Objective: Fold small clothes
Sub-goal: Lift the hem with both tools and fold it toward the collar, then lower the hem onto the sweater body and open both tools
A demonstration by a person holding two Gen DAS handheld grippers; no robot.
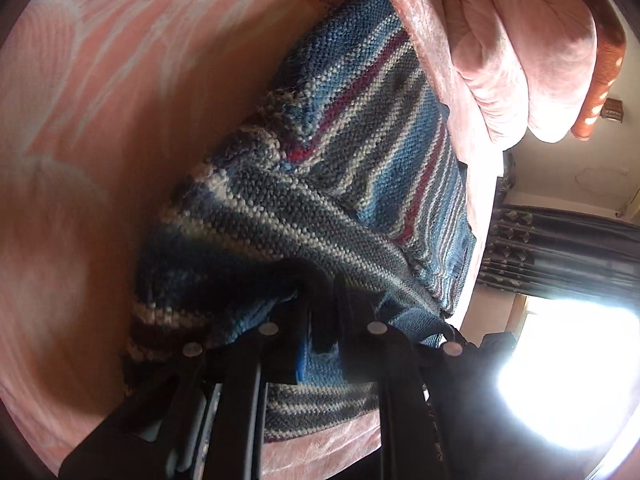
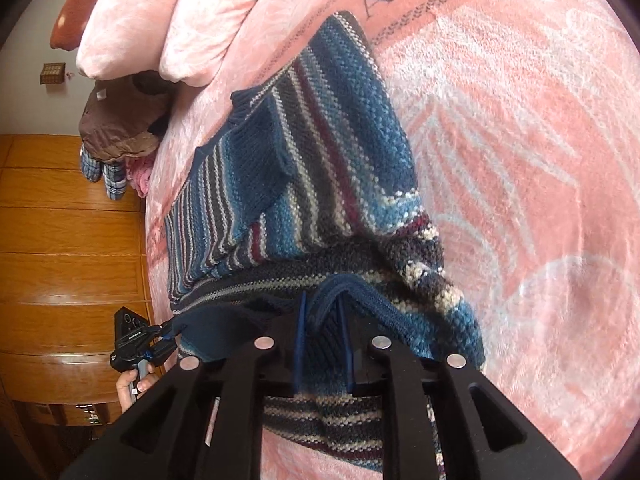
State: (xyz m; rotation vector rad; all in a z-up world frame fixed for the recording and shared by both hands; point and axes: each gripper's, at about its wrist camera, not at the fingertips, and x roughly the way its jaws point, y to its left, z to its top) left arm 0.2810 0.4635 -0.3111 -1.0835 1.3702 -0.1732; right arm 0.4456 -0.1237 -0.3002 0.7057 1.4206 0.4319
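Right wrist view shows the pink bed (image 2: pixel 520 200) carrying the striped sweater (image 2: pixel 320 168) near its left edge. Both grippers, right (image 2: pixel 322 344) and left (image 1: pixel 324 300), pinch the near hem, ready to fold.

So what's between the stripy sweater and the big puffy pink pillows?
In the right wrist view, only the pink blanket lies between the striped sweater and the pink pillows, with its lettered border band running across there.

Blown-out window glare (image 1: pixel 568 360), motion-blurred left edge, fisheye-warped rims
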